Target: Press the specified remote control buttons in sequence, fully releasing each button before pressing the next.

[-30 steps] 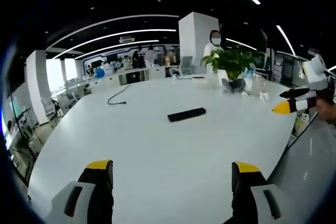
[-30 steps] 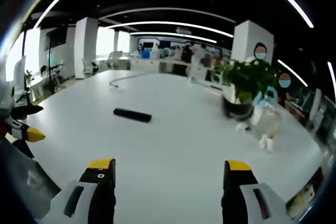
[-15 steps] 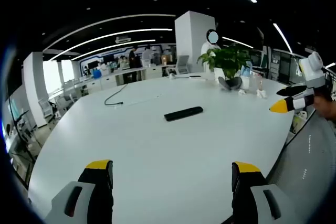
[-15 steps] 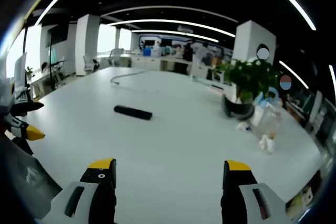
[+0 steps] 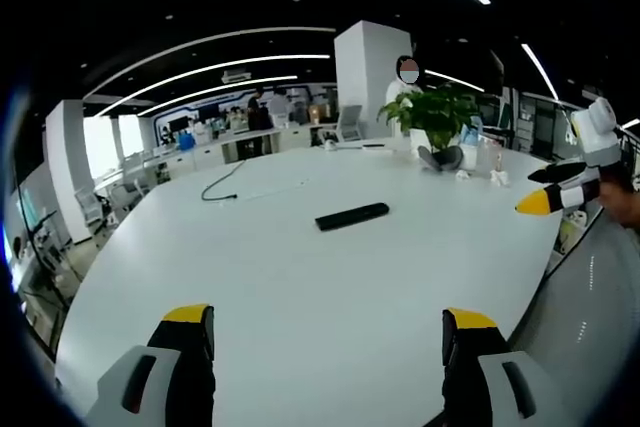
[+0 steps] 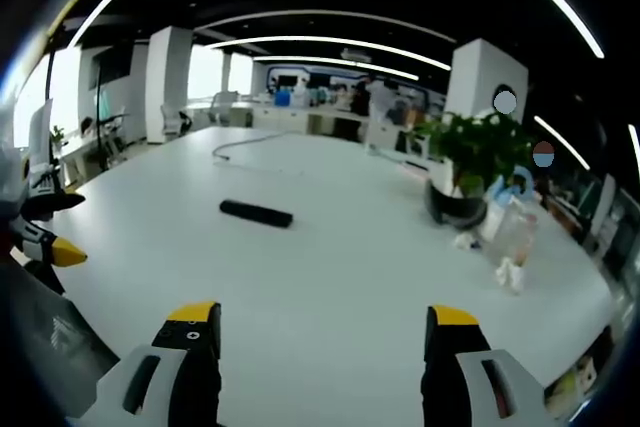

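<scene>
Open-plan office with a large white table (image 5: 300, 287). A potted plant (image 6: 470, 162) stands near the far edge. The black remote (image 5: 352, 216) lies flat mid-table, well apart from both tools. Left gripper (image 5: 330, 347) and right gripper (image 6: 315, 342): jaws spread wide, holding nothing.

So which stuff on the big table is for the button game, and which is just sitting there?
For the job:
- remote control
- left hand-held gripper, open
- right hand-held gripper, open

Just lying about:
- potted plant
- cable
- clear bag beside the plant
</scene>
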`<state>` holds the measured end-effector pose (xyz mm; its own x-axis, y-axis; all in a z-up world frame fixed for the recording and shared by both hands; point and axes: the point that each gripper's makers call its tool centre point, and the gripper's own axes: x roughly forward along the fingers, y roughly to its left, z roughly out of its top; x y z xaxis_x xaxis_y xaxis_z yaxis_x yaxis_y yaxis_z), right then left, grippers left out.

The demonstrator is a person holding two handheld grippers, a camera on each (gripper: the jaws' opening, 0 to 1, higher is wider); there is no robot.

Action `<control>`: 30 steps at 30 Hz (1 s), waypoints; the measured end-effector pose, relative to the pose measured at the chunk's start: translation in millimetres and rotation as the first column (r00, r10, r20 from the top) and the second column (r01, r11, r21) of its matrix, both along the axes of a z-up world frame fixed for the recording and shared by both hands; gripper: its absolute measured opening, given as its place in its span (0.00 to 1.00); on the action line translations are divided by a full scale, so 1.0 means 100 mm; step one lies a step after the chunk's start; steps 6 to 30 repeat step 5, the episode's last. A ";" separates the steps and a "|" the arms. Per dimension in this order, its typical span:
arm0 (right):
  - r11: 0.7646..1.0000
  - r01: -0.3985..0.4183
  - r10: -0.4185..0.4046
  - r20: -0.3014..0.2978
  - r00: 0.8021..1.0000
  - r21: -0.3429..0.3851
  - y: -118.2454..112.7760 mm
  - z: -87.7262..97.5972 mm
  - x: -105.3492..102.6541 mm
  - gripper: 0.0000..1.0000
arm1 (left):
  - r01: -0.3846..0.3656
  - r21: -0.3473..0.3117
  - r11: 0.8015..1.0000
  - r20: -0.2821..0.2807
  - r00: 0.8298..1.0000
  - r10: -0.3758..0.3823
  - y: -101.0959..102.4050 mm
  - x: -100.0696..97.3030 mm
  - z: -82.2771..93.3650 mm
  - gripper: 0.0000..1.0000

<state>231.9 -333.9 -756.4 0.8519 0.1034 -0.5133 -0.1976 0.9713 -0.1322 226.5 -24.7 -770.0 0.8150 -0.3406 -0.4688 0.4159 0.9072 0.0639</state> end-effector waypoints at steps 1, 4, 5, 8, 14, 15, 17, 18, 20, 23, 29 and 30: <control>1.000 0.001 -0.001 0.000 1.000 0.004 0.00 0.00 0.00 0.83 | 0.002 0.001 1.000 -0.003 1.000 -0.002 0.00 0.00 0.00 0.99; 1.000 0.002 -0.002 -0.001 1.000 0.003 0.00 0.00 0.00 0.83 | 0.005 0.002 1.000 -0.001 1.000 -0.005 -0.01 0.00 0.00 0.99; 1.000 0.001 -0.001 0.000 1.000 0.004 0.00 0.00 0.00 0.83 | 0.005 0.001 1.000 -0.001 1.000 -0.005 -0.01 0.00 0.00 0.99; 1.000 0.001 -0.001 0.000 1.000 0.004 0.00 0.00 0.00 0.83 | 0.005 0.001 1.000 -0.001 1.000 -0.005 -0.01 0.00 0.00 0.99; 1.000 0.001 -0.001 0.000 1.000 0.004 0.00 0.00 0.00 0.83 | 0.005 0.001 1.000 -0.001 1.000 -0.005 -0.01 0.00 0.00 0.99; 1.000 0.001 -0.001 0.000 1.000 0.004 0.00 0.00 0.00 0.83 | 0.005 0.001 1.000 -0.001 1.000 -0.005 -0.01 0.00 0.00 0.99; 1.000 0.001 -0.001 0.000 1.000 0.004 0.00 0.00 0.00 0.83 | 0.005 0.001 1.000 -0.001 1.000 -0.005 -0.01 0.00 0.00 0.99; 1.000 0.001 -0.001 0.000 1.000 0.004 0.00 0.00 0.00 0.83 | 0.005 0.001 1.000 -0.001 1.000 -0.005 -0.01 0.00 0.00 0.99; 1.000 0.001 -0.001 0.000 1.000 0.004 0.00 0.00 0.00 0.83 | 0.005 0.001 1.000 -0.001 1.000 -0.005 -0.01 0.00 0.00 0.99; 1.000 0.001 -0.001 0.000 1.000 0.004 0.00 0.00 0.00 0.83 | 0.005 0.001 1.000 -0.001 1.000 -0.005 -0.01 0.00 0.00 0.99; 1.000 0.001 -0.001 0.000 1.000 0.004 0.00 0.00 0.00 0.83 | 0.005 0.001 1.000 -0.001 1.000 -0.005 -0.01 0.00 0.00 0.99; 1.000 0.001 -0.001 0.000 1.000 0.004 0.00 0.00 0.00 0.83 | 0.005 0.001 1.000 -0.001 1.000 -0.005 -0.01 0.00 0.00 0.99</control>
